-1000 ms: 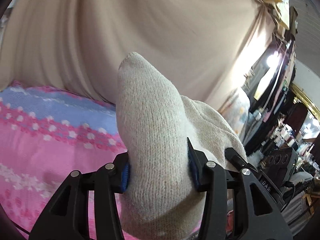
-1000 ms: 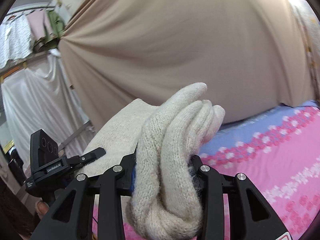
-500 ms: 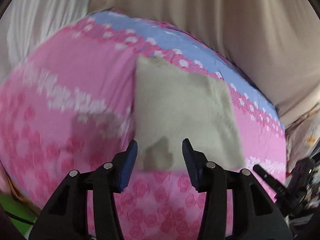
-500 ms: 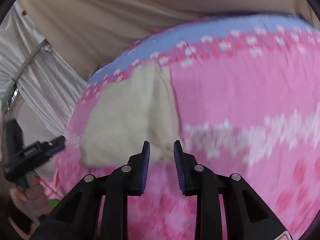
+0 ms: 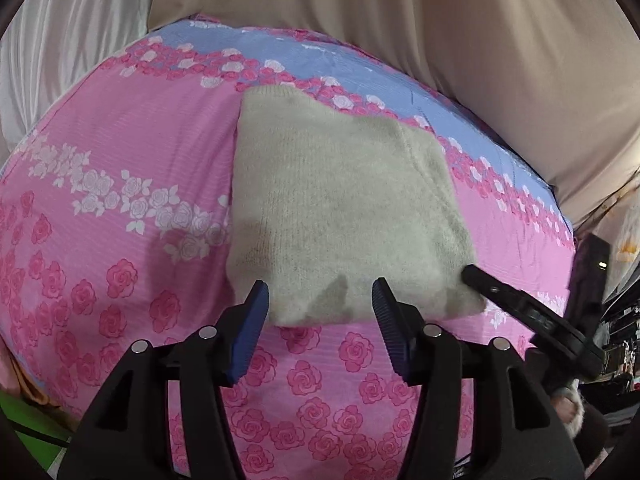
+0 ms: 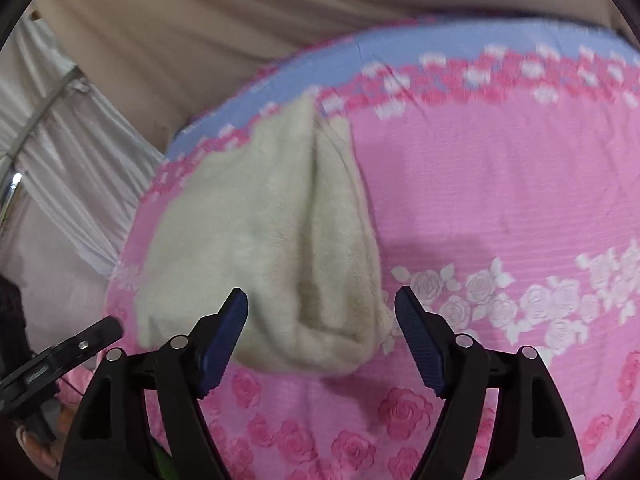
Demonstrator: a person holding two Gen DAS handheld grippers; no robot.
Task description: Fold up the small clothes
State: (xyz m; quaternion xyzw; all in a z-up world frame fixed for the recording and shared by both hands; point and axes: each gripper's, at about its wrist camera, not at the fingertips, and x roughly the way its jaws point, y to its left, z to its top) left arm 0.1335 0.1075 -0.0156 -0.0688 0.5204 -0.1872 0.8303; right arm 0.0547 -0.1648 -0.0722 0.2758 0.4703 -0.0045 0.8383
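A cream knitted garment lies folded into a thick rectangle on the pink rose-patterned bedsheet. My left gripper hovers over the garment's near edge, jaws opening, pads clear of the cloth. In the right wrist view the same garment shows a fold ridge running toward me. My right gripper stands over its near right corner, jaws opening wide and not pressing the knit. The right gripper's tip shows at the garment's right corner in the left view. The left gripper's tip shows at the left.
The sheet has a blue band along its far side. Beige curtain hangs behind the bed, white drape beside it. A hand holds the right gripper's handle. Cluttered shelves sit at far right.
A second ago both grippers held the cream garment up in the air. It now lies on the bed, released, and both sets of jaws have spread, the right most.
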